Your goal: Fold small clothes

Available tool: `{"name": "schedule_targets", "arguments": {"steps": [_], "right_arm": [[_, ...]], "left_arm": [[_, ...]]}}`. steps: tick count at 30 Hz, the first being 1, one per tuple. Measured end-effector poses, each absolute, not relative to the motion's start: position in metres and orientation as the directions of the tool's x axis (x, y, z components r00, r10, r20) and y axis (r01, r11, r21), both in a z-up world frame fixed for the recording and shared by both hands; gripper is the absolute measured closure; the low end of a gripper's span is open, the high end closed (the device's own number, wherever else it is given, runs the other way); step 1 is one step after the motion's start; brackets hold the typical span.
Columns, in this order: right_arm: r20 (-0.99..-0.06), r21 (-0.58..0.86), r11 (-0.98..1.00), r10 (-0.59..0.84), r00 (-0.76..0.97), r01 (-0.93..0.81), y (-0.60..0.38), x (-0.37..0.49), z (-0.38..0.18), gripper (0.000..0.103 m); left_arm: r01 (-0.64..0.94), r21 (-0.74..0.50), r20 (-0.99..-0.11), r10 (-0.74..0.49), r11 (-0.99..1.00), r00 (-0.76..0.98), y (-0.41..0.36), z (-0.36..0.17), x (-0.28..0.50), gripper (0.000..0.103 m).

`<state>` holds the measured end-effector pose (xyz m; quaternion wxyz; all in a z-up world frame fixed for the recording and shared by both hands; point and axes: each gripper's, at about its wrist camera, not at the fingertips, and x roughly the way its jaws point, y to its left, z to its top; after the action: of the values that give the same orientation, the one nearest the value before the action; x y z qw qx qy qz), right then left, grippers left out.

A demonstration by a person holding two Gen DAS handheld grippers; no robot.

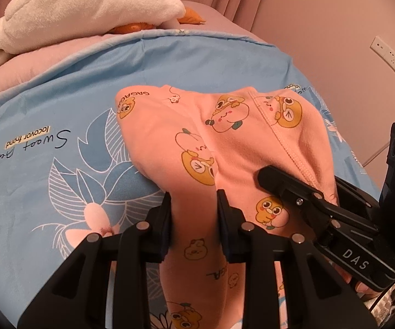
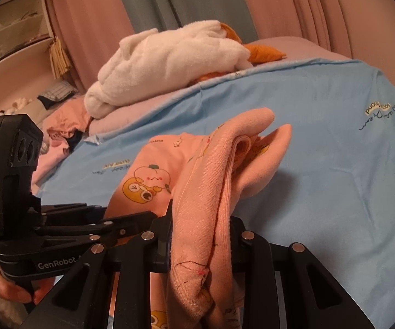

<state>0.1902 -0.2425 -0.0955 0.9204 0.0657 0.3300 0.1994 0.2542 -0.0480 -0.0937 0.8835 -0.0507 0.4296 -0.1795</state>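
Note:
A small pink garment (image 1: 170,131) printed with cartoon animals lies bunched on a light blue floral sheet (image 1: 60,137). My left gripper (image 1: 194,205) is shut on a fold of the garment near its lower part. My right gripper (image 2: 201,219) is shut on the garment's ribbed hem (image 2: 205,181), several layers bunched between its fingers. The right gripper's black fingers (image 1: 287,183) show in the left wrist view, pressed on the cloth. The left gripper (image 2: 109,224) shows at the left of the right wrist view.
A white fluffy plush with orange parts (image 1: 87,8) lies on a pink blanket (image 1: 33,63) at the far end of the bed. Pink curtains (image 2: 293,5) hang behind. More clothes (image 2: 60,126) are piled at the left. A wall socket strip (image 1: 392,60) is at the right.

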Motion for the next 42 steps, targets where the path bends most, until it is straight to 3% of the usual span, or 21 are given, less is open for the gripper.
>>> {"name": "schedule_targets", "arguments": {"steps": [42], "right_arm": [[-0.554, 0.264, 0.907, 0.422, 0.717, -0.329, -0.239, 0.045, -0.048, 0.075]], "left_arm": [[0.308, -0.206, -0.72, -0.357, 0.929, 0.595, -0.063, -0.032, 0.098, 0.075]]}}
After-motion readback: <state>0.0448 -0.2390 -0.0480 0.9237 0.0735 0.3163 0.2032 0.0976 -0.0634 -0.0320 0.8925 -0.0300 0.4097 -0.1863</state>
